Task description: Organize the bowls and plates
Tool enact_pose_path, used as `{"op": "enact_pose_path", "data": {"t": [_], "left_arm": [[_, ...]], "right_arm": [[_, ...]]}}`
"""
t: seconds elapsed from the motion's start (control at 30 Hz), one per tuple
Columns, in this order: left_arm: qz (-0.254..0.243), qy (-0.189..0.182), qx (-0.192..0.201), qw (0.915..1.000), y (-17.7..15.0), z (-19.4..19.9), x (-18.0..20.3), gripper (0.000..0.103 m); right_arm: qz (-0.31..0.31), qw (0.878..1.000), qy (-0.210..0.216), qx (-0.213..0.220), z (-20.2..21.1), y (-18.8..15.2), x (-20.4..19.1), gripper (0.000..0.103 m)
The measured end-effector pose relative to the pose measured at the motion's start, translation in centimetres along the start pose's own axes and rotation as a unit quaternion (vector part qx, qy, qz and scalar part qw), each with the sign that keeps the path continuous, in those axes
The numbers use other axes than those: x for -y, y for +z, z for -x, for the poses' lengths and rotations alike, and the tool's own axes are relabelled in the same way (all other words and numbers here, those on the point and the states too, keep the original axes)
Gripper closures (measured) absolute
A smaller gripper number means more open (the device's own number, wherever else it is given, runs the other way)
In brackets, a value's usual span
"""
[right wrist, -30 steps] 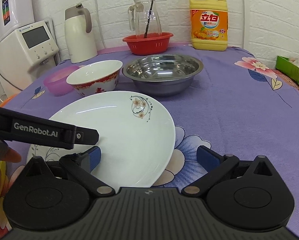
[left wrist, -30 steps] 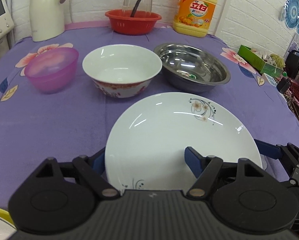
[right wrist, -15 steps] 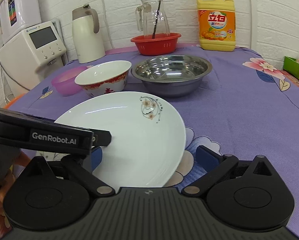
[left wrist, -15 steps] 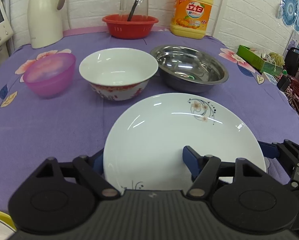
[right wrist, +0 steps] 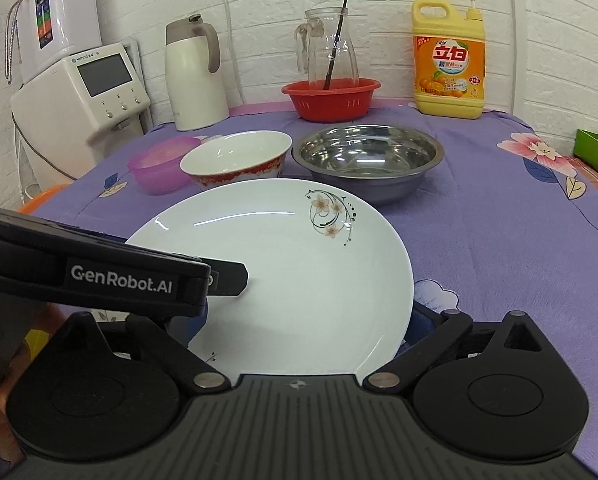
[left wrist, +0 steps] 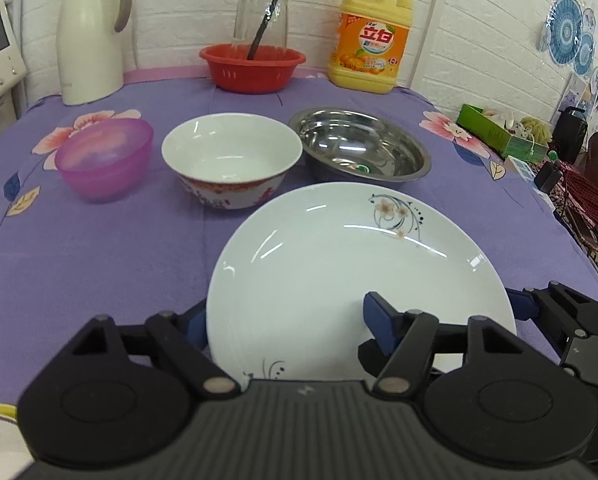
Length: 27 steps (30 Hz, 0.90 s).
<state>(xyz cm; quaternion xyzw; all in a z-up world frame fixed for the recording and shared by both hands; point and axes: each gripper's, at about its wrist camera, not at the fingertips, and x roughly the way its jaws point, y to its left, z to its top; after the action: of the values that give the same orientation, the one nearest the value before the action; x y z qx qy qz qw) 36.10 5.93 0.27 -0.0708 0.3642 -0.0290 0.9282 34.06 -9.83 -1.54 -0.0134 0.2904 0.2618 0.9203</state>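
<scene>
Purple-clothed desk (left wrist: 99, 260), all crockery on it. Counts: one plate, three bowls.

Plate (left wrist: 339, 272): white, floral, largest piece, at near edge of desk, just in front of the bowls. Probably ceramic: stiff, heavyish, glazed so slippery, chips if knocked. Best taken at the rim, one finger under and one on the face, both sides at once, kept level.

Steel bowl (left wrist: 363, 152): far right of the row, light, tough. White bowl (left wrist: 231, 160): middle, red pattern, fragile like the plate. Pink bowl (left wrist: 103, 156): left, plastic, light, smallest.

Left tool (left wrist: 285, 316): about half open, jaws just been closing, near-left rim between them, one finger under the edge, one on the face. Pressing or not: cannot tell.

Right tool (right wrist: 305, 316): straddles near-right rim, one finger under it, other mostly hidden behind left tool. Grip: cannot tell.
</scene>
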Motion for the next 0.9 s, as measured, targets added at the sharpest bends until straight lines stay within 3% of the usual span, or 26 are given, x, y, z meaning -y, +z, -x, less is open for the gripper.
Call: {"op": "enact_pose_path", "data": {"t": [0.43, 0.67, 0.9], "left_arm": [[0.026, -0.004, 0.039, 0.9989, -1.9, 7.5, -3.0, 0.036], [0.041, 0.064, 0.063, 0.9951, -5.7, 13.8, -8.0, 0.036], [0.077, 0.106, 0.062, 0.9895, -9.7, 17.0, -12.2, 0.036]], "right_arm": [[0.011, 1.0, 0.006, 0.013, 3.9, 0.8, -4.8, 0.0], [0.052, 0.997, 0.053, 0.021, 5.7, 0.1, -12.0, 0.0], [0.081, 0.991, 0.107, -0.002, 5.0, -1.1, -17.6, 0.0]]}}
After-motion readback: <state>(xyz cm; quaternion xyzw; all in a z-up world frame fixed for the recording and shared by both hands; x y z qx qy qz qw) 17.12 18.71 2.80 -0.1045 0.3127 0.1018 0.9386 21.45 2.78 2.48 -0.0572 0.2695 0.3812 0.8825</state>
